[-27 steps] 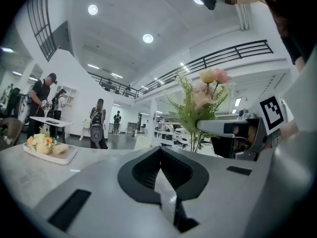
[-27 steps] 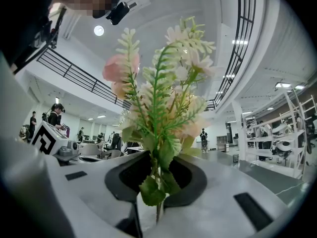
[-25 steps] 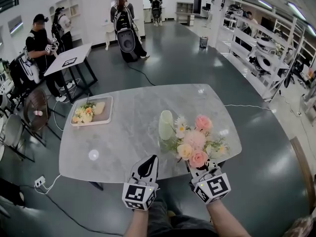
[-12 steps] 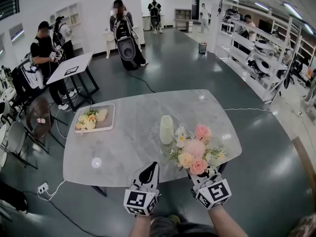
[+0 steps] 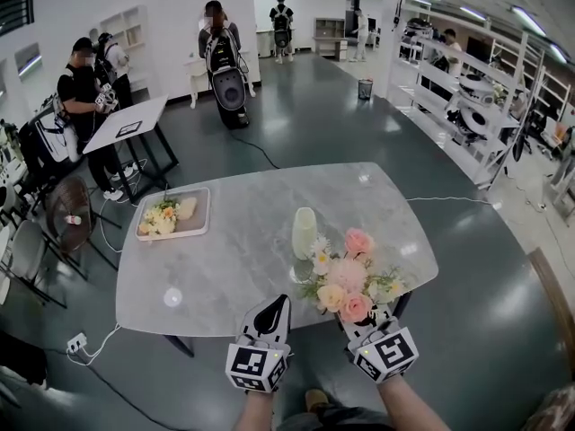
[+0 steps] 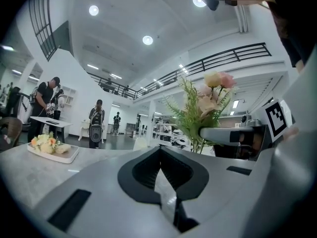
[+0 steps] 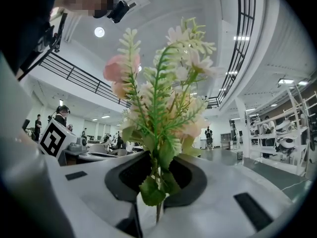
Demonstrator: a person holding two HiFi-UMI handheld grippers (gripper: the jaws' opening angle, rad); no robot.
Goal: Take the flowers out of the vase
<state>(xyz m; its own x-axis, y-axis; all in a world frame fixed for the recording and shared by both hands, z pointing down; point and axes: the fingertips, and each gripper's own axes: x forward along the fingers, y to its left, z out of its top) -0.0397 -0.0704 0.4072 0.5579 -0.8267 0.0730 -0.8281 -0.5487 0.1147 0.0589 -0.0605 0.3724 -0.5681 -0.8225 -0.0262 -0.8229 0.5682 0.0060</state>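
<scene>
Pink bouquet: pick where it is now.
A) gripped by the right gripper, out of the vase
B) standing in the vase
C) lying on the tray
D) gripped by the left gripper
A: the right gripper view shows the pink bouquet with its stems pinched in the right gripper, and the head view shows it beside the vase, not in it.

A grey marble table (image 5: 225, 259) stands on a dark polished floor (image 5: 314, 124). Behind it, a person in black (image 5: 79, 88) stands beside a small white table (image 5: 126, 122), and a bin (image 5: 364, 89) sits near a pillar (image 5: 389, 25).
</scene>
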